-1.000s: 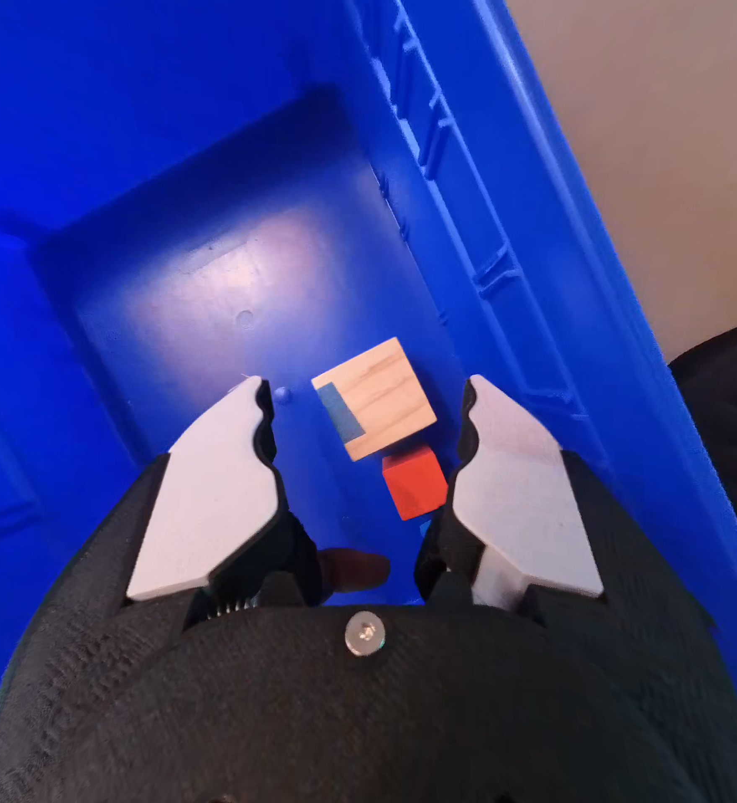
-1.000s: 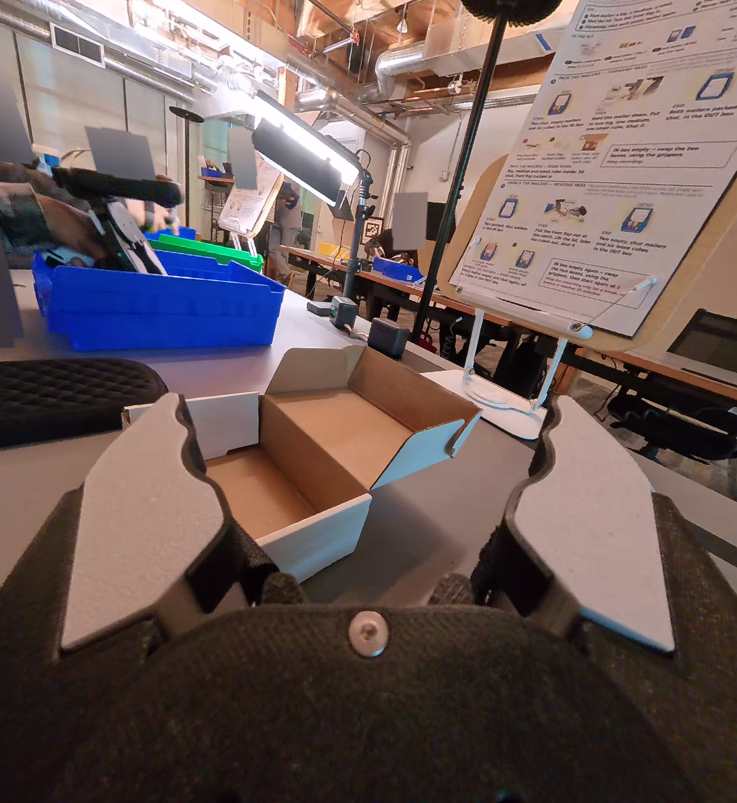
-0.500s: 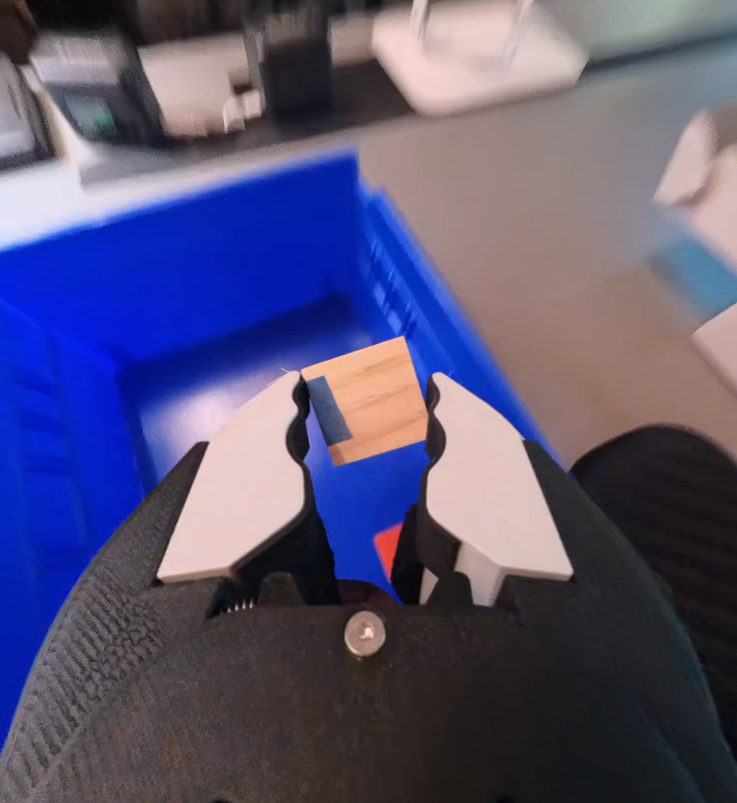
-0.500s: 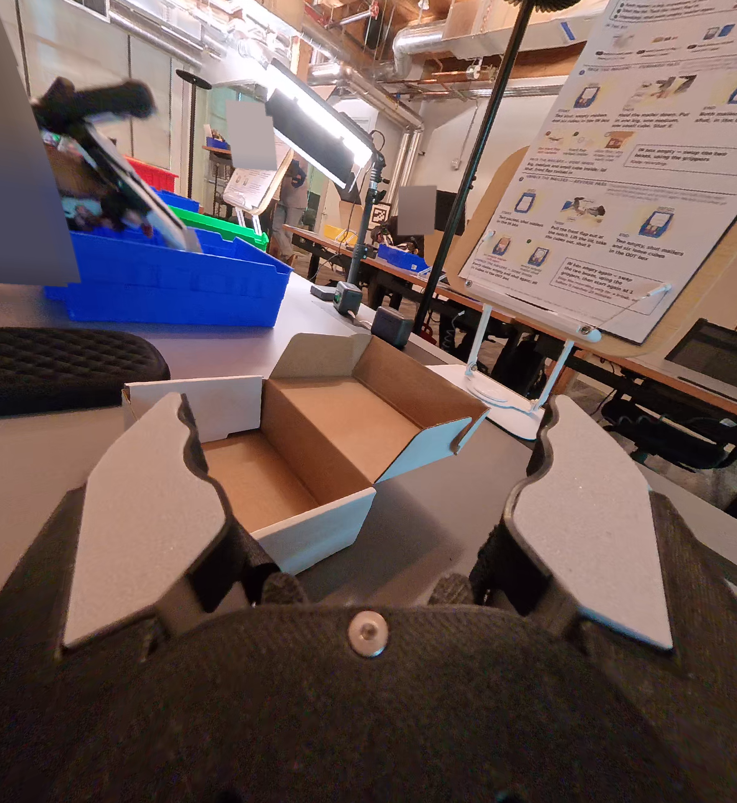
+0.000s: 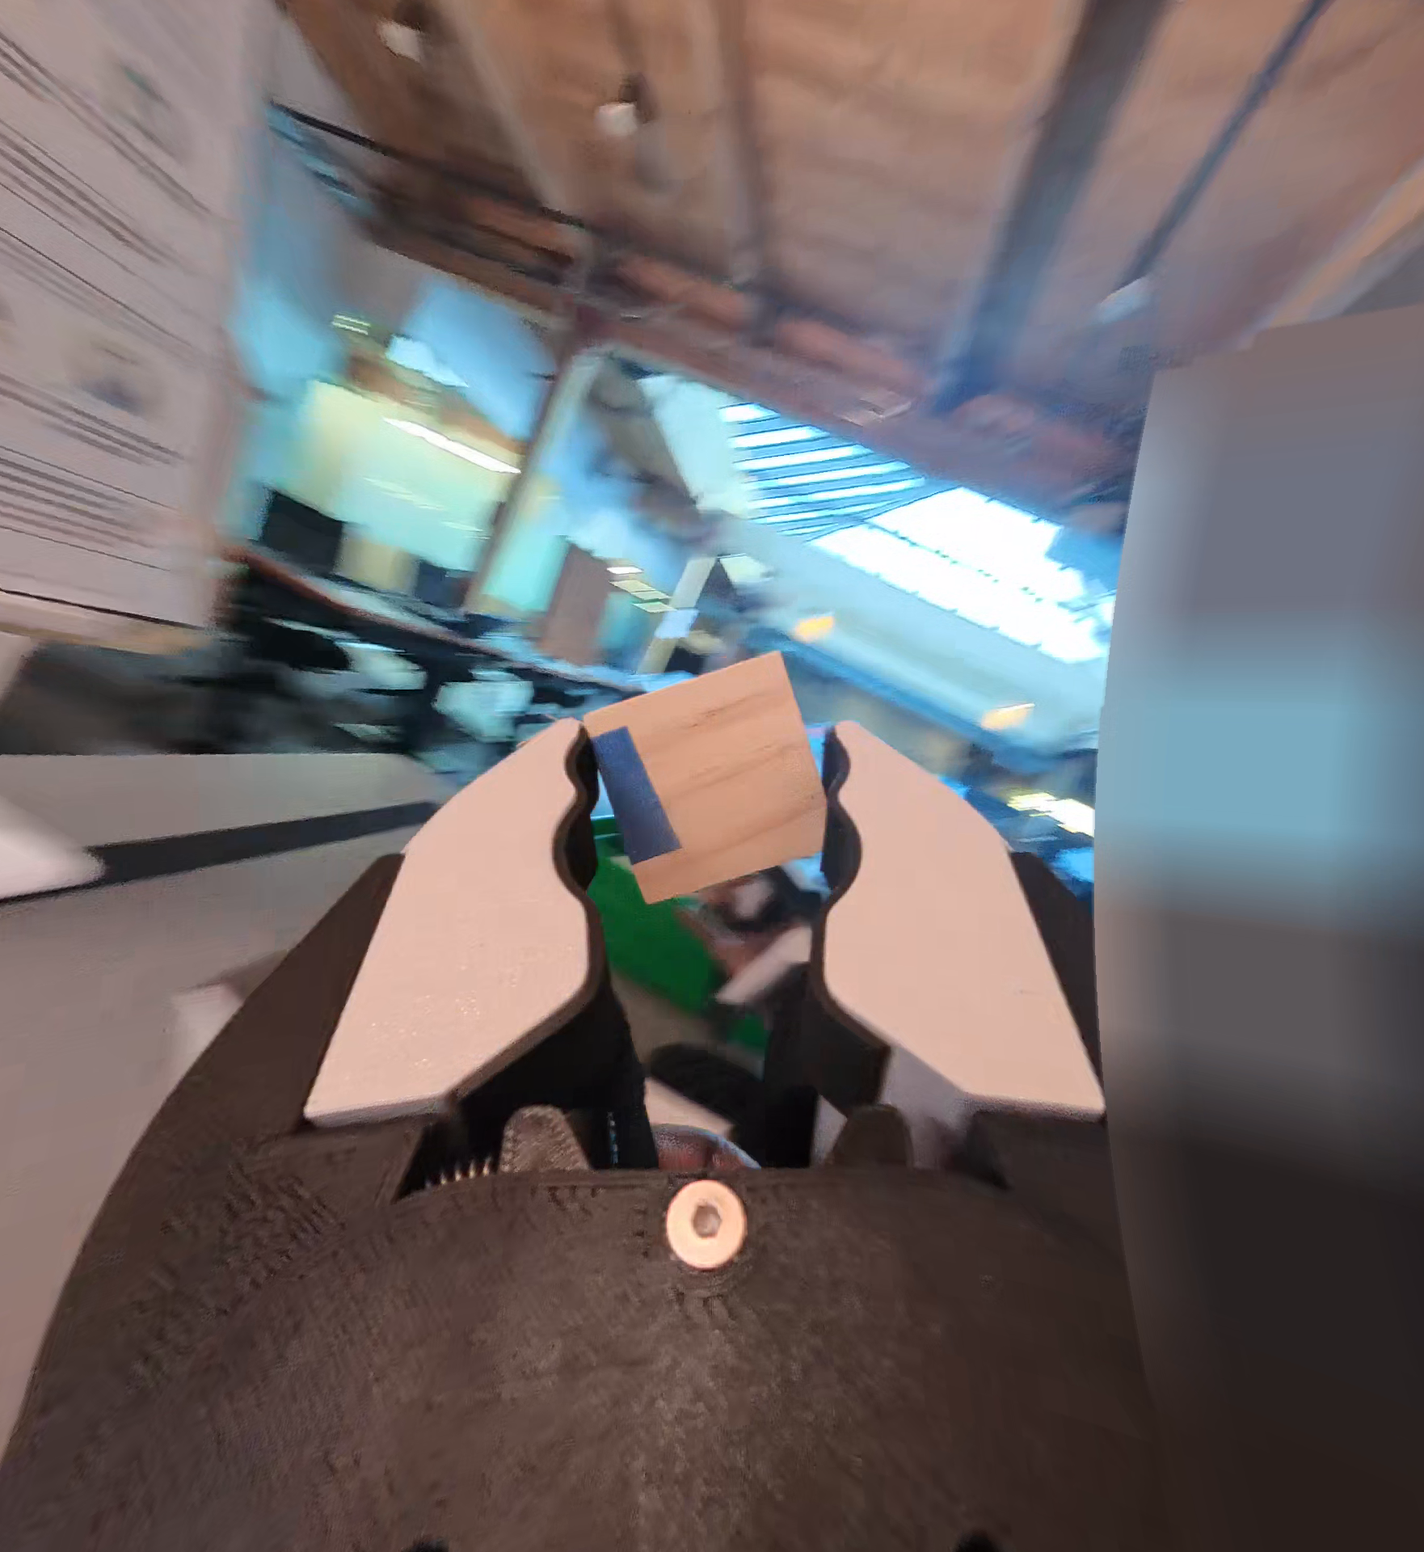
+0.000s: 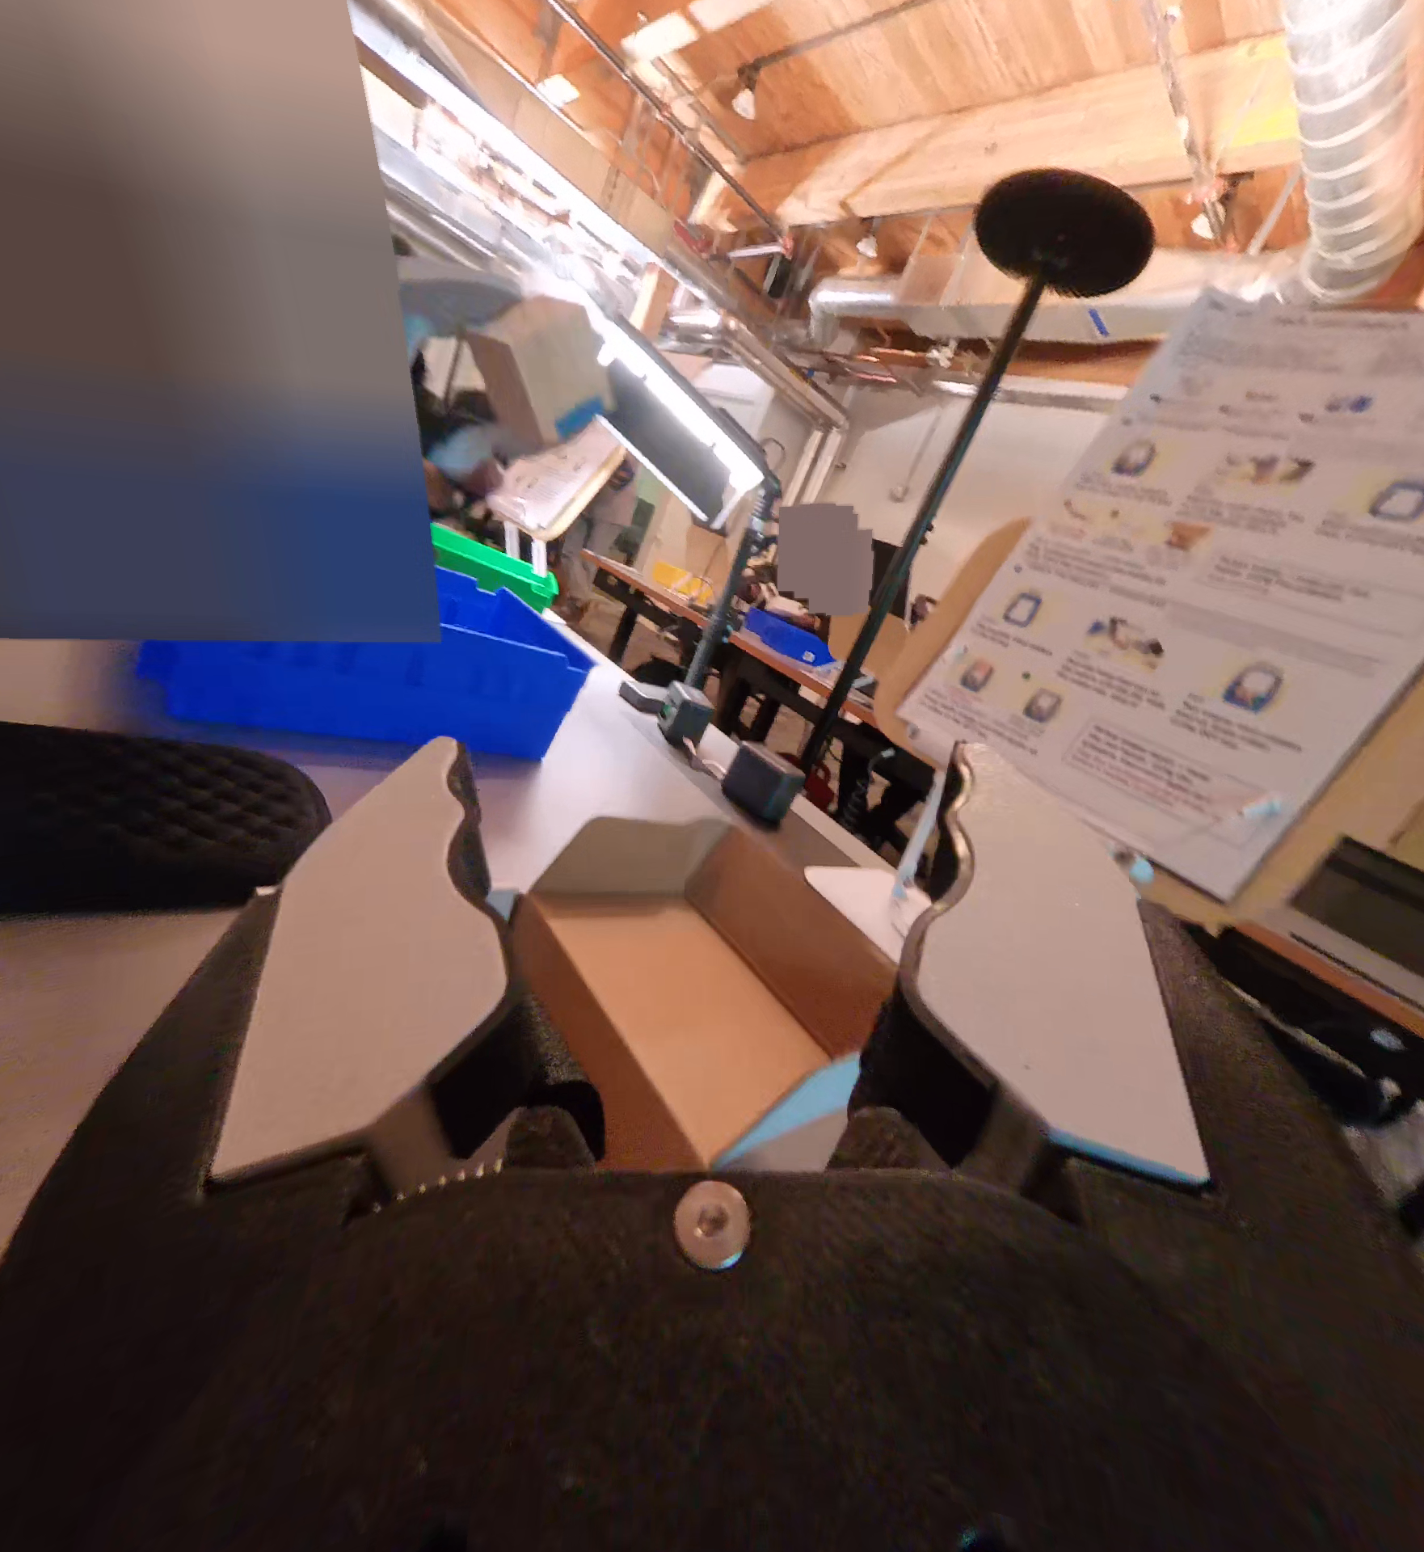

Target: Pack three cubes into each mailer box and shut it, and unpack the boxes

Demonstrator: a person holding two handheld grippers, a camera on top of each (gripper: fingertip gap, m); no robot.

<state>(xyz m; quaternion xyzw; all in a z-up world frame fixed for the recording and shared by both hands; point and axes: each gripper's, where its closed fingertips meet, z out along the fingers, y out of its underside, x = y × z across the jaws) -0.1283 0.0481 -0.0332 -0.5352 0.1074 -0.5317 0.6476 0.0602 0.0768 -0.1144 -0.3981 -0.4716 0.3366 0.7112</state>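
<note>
My left gripper (image 5: pixel 704 756) is shut on a wooden cube (image 5: pixel 721 777) with a blue strip on one face. It holds the cube high in the air, pointing up at the blurred room. My right gripper (image 6: pixel 704 827) is open and empty. It hangs low over an open white mailer box (image 6: pixel 692 966) with a brown inside, whose lid flap stands up at the far side. The box floor that shows is bare. The blue bin (image 6: pixel 373 689) stands behind on the grey table (image 6: pixel 37 991).
A black mesh pad (image 6: pixel 104 806) lies left of the box. An instruction board (image 6: pixel 1212 621) on a white stand is at the right. A black pole with a round top (image 6: pixel 1065 231) rises behind the box. A green bin (image 6: pixel 490 563) sits past the blue one. Across from one pair of fingers to the other is roughly 20 centimetres.
My left gripper closed on the wooden cube in the blue bin, lifted it out and swung upward. My right gripper moved closer over the open mailer box and narrowed somewhat.
</note>
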